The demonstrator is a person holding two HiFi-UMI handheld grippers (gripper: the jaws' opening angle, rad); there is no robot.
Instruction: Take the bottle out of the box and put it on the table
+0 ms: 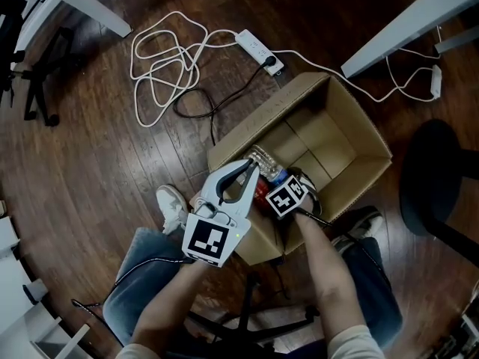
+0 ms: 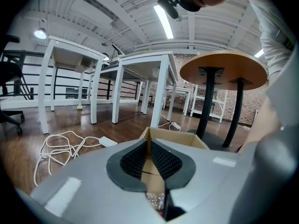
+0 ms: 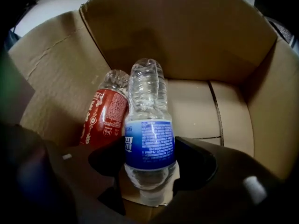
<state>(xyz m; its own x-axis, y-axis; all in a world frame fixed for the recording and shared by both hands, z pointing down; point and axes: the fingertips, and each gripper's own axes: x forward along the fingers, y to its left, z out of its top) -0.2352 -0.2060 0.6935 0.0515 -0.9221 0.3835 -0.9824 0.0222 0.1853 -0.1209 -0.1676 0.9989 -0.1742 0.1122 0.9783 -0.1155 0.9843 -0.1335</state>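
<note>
box (image 1: 269,114): open brown carton on the wooden floor (image 1: 90,155), flaps up; everything below is placed against it.
blue-label bottle (image 3: 149,143): clear plastic, lying inside the box on its bottom, near the wall closest to the person, cap end toward the right tongs' camera.
red-label bottle (image 3: 105,118): also inside the box, touching the blue-label bottle's side and leaning on the box wall.
right tongs (image 3: 149,153): reaching steeply down into the box; jaws apart, one on each side of the blue label, the bottle between them; i cannot tell whether the pads press on it.
right marker cube (image 1: 288,197): just above the box's near wall in the head view.
left tongs (image 1: 251,167): over the box's near corner, pointing shallowly down; jaw tips together, nothing between them.
white cable (image 1: 165,66): looped on the floor beyond the box's far left side.
power strip (image 1: 258,51): on the floor just past the box's far corner.
round table (image 2: 224,69): stands behind the box in the left gripper view.
shoe (image 1: 172,204): on the floor beside the box's near left corner.
</note>
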